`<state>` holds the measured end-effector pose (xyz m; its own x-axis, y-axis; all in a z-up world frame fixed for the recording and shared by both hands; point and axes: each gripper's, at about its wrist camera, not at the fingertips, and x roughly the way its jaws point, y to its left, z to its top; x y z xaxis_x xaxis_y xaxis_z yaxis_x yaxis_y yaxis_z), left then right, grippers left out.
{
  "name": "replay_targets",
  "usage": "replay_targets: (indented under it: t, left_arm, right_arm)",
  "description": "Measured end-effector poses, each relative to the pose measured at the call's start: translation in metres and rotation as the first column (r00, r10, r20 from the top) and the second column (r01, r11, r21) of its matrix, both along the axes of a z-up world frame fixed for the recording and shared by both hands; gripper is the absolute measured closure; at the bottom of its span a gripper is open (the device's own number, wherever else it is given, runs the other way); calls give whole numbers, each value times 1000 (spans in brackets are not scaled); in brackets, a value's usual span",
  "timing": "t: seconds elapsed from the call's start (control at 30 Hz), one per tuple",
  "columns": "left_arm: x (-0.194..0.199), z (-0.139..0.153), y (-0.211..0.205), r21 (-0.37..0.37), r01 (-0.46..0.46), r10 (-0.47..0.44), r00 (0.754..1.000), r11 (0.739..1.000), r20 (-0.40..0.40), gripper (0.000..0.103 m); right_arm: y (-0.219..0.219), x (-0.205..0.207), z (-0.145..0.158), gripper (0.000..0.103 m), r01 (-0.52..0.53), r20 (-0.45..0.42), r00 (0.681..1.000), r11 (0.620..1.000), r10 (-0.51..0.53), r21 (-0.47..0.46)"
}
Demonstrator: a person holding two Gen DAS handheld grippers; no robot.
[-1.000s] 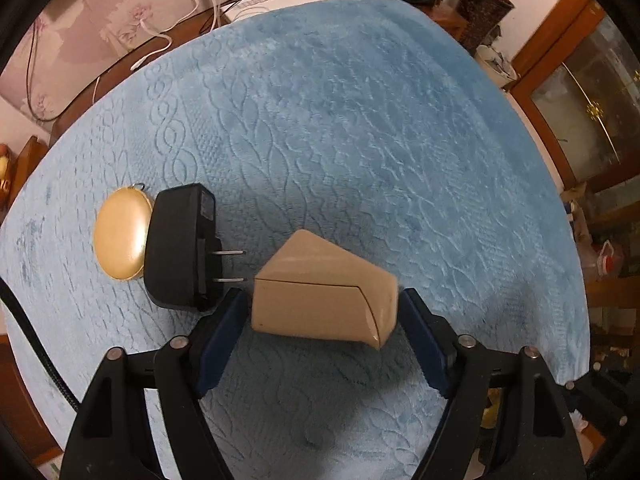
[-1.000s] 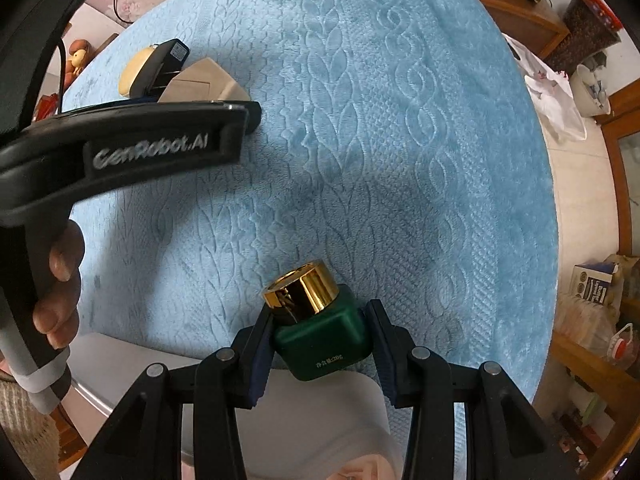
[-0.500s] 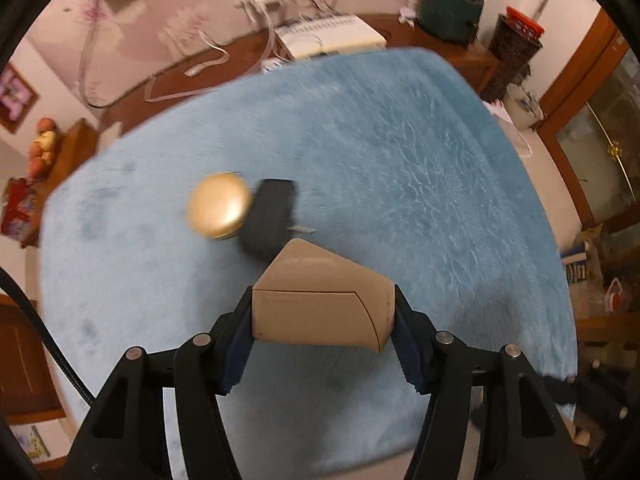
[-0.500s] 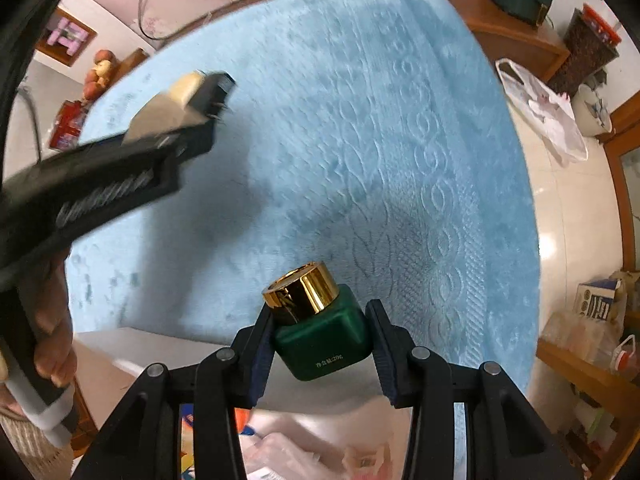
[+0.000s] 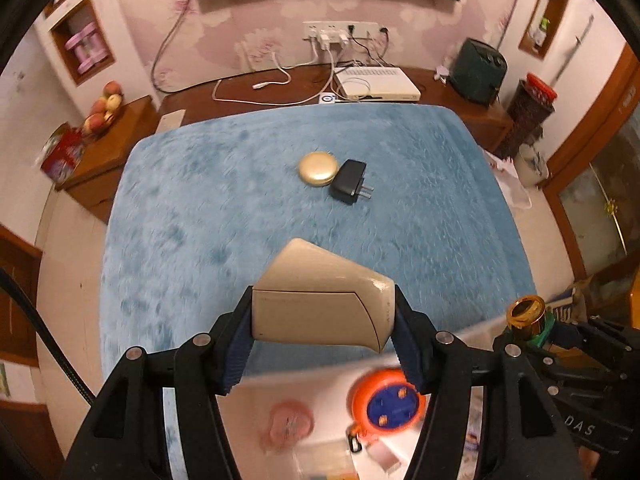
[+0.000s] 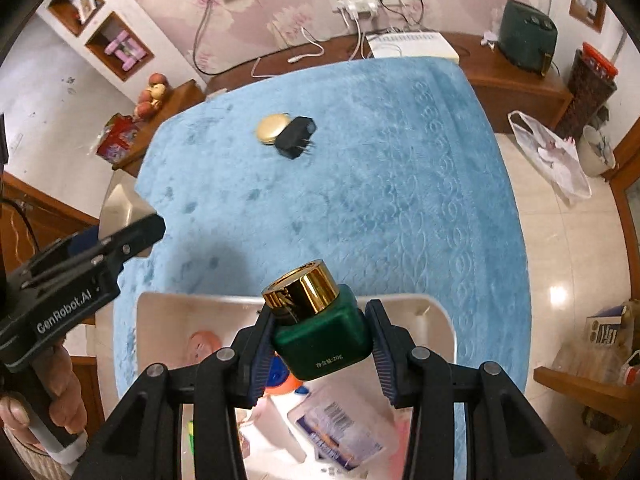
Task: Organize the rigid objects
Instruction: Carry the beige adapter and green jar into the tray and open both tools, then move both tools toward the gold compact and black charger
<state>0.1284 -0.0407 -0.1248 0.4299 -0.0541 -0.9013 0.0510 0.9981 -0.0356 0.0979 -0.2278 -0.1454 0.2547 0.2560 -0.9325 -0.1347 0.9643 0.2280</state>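
Observation:
My left gripper (image 5: 322, 334) is shut on a beige wedge-shaped case (image 5: 320, 300), held in the air over the near edge of the blue blanket. My right gripper (image 6: 320, 340) is shut on a dark green jar with a gold cap (image 6: 316, 320), held above a white bin (image 6: 444, 320) at the blanket's near edge. The same jar (image 5: 528, 316) shows at the right of the left wrist view. A round gold compact (image 5: 319, 168) and a black plug adapter (image 5: 349, 186) lie side by side on the blanket (image 5: 240, 184). The left gripper (image 6: 132, 236) appears at the left of the right wrist view.
The white bin holds an orange and blue reel (image 5: 386, 406), a pink item (image 5: 286, 426) and a labelled packet (image 6: 340, 428). Behind the blanket stands a wooden sideboard with a white box (image 5: 376, 88), cables and a dark green appliance (image 5: 478, 72). A hand (image 6: 60, 384) grips the left handle.
Both grippers have risen and drawn back from the blanket with their loads. The left closed on the beige case and lifted it away from the adapter. The white bin has come into view below.

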Motion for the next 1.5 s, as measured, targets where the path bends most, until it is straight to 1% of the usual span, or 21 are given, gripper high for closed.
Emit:
replay_targets:
  t: [0.07,0.2,0.3,0.37,0.47,0.57,0.67,0.83,1.03,1.1,1.13,1.2,1.3,1.37,1.4,1.5]
  left_arm:
    - [-13,-1,3,13,-13,13,1000,1000,10,38]
    - [-40,-16,10,17,-31,31,1000,999,0,38]
    - [-55,-32,12,9,-43,43,998,999,-35,38]
    - [-62,-42,13,-3,-44,44,998,999,-55,38]
    - [-69,-56,11,14,-42,43,997,999,-69,38]
    - [-71,-69,11,23,-48,50,995,999,-85,38]
    - [-72,-81,10,16,-50,52,994,999,-100,38]
    - [-69,-100,5,27,-41,44,989,999,-140,38]
    - [-65,-113,1,22,-38,42,983,999,-178,37]
    - [-64,-116,1,24,-41,45,981,999,-190,37]
    - [-63,-117,1,22,-43,47,979,999,-197,37]
    - [-62,-119,3,18,-49,52,976,999,-213,36]
    - [-62,-117,4,-1,-40,39,975,999,-217,32]
    - [-61,-114,2,-19,-30,25,975,999,-220,28]
    - [-61,-111,1,-24,-26,21,975,999,-220,24]
    - [-61,-98,-2,-21,-3,-1,979,1000,-205,23]
  right_arm:
    - [4,-10,0,59,-15,2,1000,1000,15,0]
    - [10,-28,-15,59,-38,-39,998,999,38,3]
    - [11,-38,-30,59,-44,-71,997,999,43,-8]
    - [11,-42,-40,59,-45,-76,996,998,42,-35]
    - [10,-42,-51,59,-41,-77,996,997,36,-61]
    - [11,-37,-60,59,-31,-60,998,995,26,-93]
    - [11,-30,-69,59,-26,-57,998,994,20,-108]
    - [17,-19,-81,59,-31,-55,998,992,25,-123]
    - [20,-12,-84,58,-36,-65,997,991,28,-126]
    - [22,-13,-83,58,-50,-63,997,989,41,-140]
    - [23,-13,-82,56,-55,-60,997,988,47,-144]
    - [24,-15,-78,45,-64,-47,997,986,57,-151]
    - [26,-18,-70,44,-76,-26,997,986,73,-151]
    - [27,-21,-63,44,-88,-20,996,985,86,-146]
    - [27,-22,-60,44,-94,-15,996,985,93,-145]
    - [28,-26,-47,44,-114,7,993,984,116,-138]
